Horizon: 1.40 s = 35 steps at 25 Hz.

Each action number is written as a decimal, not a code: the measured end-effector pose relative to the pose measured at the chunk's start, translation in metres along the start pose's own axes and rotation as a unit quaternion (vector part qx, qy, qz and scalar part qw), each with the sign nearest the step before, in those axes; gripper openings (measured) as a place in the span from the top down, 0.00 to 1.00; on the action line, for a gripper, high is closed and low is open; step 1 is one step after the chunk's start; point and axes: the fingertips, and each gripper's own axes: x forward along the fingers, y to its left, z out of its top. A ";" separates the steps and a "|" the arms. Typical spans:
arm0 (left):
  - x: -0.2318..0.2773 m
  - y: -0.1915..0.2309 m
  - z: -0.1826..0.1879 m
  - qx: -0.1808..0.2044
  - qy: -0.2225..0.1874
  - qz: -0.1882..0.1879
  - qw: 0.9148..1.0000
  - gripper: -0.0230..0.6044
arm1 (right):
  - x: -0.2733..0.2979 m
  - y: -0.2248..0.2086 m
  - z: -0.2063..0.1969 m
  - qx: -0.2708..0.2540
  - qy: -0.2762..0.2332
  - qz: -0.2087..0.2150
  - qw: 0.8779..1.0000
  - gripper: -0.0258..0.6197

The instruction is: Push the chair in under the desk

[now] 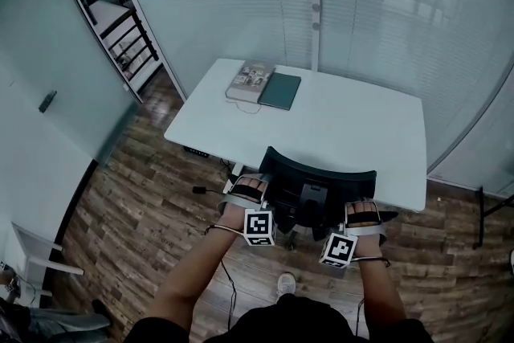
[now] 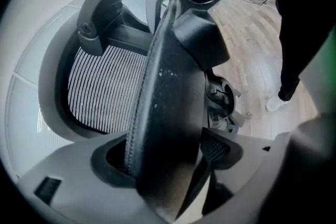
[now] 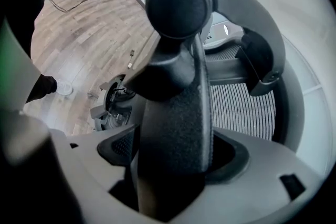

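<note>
Item, marker cubes: my left gripper (image 1: pixel 247 187) and right gripper (image 1: pixel 363 209) each carry a cube with black-and-white square markers, patterns only, no lettering. Item, book (image 1: pixel 250 80): pale printed cover, print too small to read, lying at the far left of the desk top and touching a plain dark teal notebook (image 1: pixel 279 90). Item, left gripper, state: jaws closed on the left edge of the chair (image 1: pixel 317 177) backrest, the black padded rim filling the gap between the pads in the left gripper view. Item, right gripper, state: jaws set wide yet clamped on the right edge of the same backrest, its rough, grainy black rim pressed between the pads. Item, chair: centre of the head view, curved black back towards me, seat under the near edge of the desk (image 1: pixel 361 124); striped grey mesh (image 3: pixel 239 107) within a smooth curved grey frame; metal base hub (image 3: pixel 113 105) low on the floor. Item, desk: flat white rectangular top. Item, floor (image 1: pixel 144 205): brown wood-grain planks. Item, wall (image 1: pixel 241 4): frosted glass with fine horizontal lines, behind the desk.
</note>
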 end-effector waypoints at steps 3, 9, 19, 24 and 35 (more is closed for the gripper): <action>0.000 0.007 0.000 0.003 -0.002 0.008 1.000 0.35 | 0.003 -0.005 -0.001 0.004 0.006 -0.004 1.000 0.40; 0.005 0.008 0.002 -0.008 -0.005 0.015 1.000 0.35 | 0.006 -0.012 -0.004 0.027 0.010 -0.002 1.000 0.40; 0.012 0.010 0.007 -0.007 -0.003 0.008 1.000 0.35 | 0.020 -0.011 -0.018 0.029 0.031 0.003 0.999 0.38; 0.017 0.009 0.008 -0.004 -0.012 0.004 1.000 0.34 | 0.023 -0.011 -0.022 0.036 0.041 0.010 0.998 0.38; 0.017 0.017 0.007 0.001 -0.017 0.013 1.000 0.34 | 0.026 -0.013 -0.024 0.048 0.059 0.016 0.997 0.38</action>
